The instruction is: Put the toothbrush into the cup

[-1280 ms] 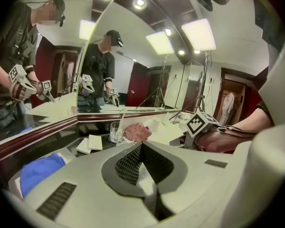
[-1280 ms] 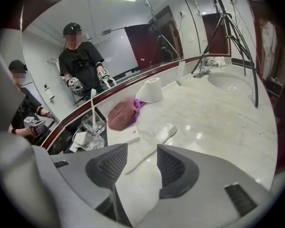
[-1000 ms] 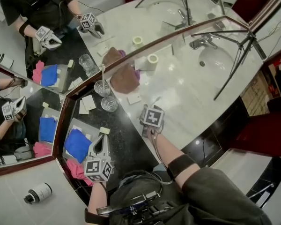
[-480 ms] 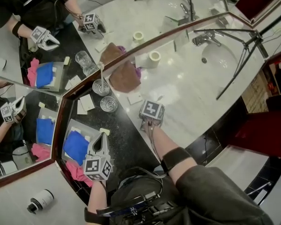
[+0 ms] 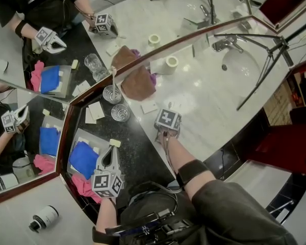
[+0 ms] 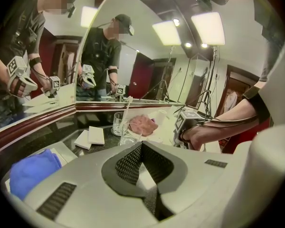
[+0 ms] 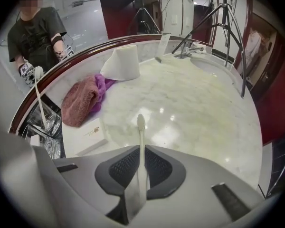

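Right tongs (image 7: 140,148): just closed, gripping toothbrush (image 7: 140,122). Left tongs (image 6: 142,145): clenched, empty. Left of right tongs: cup (image 7: 48,123), apparently glass.

The toothbrush (image 7: 141,127) is white. The desk (image 7: 194,103) is pale marble with faint grey veins, and speckled black on its dark part. The towel (image 7: 78,101) is rust-pink, with purple cloth (image 7: 104,85) at its edge. The right gripper (image 7: 141,159) is grey with black mesh-textured pads, and its cube (image 5: 167,120) is patterned in black-and-white squares.
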`<action>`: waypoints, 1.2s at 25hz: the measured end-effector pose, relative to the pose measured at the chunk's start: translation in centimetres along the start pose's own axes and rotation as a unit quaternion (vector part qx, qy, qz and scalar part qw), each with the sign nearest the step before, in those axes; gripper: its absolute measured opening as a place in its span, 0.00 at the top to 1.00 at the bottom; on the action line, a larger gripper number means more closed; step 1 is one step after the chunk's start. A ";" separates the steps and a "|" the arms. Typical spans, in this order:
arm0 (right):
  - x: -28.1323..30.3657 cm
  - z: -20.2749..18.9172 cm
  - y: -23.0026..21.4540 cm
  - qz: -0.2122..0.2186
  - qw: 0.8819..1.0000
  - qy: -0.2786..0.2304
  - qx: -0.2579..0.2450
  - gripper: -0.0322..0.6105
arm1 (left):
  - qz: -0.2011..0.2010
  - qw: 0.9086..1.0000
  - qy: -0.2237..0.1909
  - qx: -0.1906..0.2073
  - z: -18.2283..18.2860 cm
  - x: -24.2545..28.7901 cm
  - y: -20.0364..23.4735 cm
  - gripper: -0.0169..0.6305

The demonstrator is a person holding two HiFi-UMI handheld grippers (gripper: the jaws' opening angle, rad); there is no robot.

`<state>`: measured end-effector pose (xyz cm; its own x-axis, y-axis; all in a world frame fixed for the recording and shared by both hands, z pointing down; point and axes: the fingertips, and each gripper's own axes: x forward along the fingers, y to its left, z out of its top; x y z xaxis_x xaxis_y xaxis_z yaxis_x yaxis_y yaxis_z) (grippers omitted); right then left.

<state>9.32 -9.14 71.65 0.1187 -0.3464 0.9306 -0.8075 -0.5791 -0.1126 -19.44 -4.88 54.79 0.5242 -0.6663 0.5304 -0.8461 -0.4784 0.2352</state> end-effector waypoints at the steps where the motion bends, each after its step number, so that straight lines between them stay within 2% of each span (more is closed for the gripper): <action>1: 0.0 -0.1 0.0 0.001 1.000 0.001 -0.004 0.87 | -0.001 1.000 0.000 0.000 0.0 0.0 -0.1 0.97; 10: -0.2 0.0 -0.2 0.013 1.000 -0.003 -0.024 0.87 | -0.004 1.000 0.000 0.002 -0.7 -0.3 -0.4 0.97; 19: -3.9 2.4 -0.7 0.026 0.995 -0.060 -0.081 0.87 | 0.002 1.000 -0.017 0.006 0.3 -1.6 -1.2 0.97; 22: -5.6 3.3 -0.7 0.036 0.989 -0.088 -0.111 0.87 | 0.006 1.000 -0.021 0.003 0.0 -2.3 -1.5 0.97; 25: -7.0 3.7 -0.3 0.065 0.983 -0.110 -0.133 0.87 | 0.009 1.000 -0.026 0.000 -0.3 -3.1 -2.0 0.97; 30: -9.6 3.7 -1.2 0.097 0.968 -0.149 -0.175 0.87 | 0.010 0.999 -0.033 -0.001 -0.7 -4.1 -3.2 0.97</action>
<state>11.25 -7.87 61.51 0.0650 -0.6513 0.7560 -0.9713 -0.2151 -0.1018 -18.94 -0.15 52.45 0.5121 -0.7127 0.4795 -0.8568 -0.4633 0.2264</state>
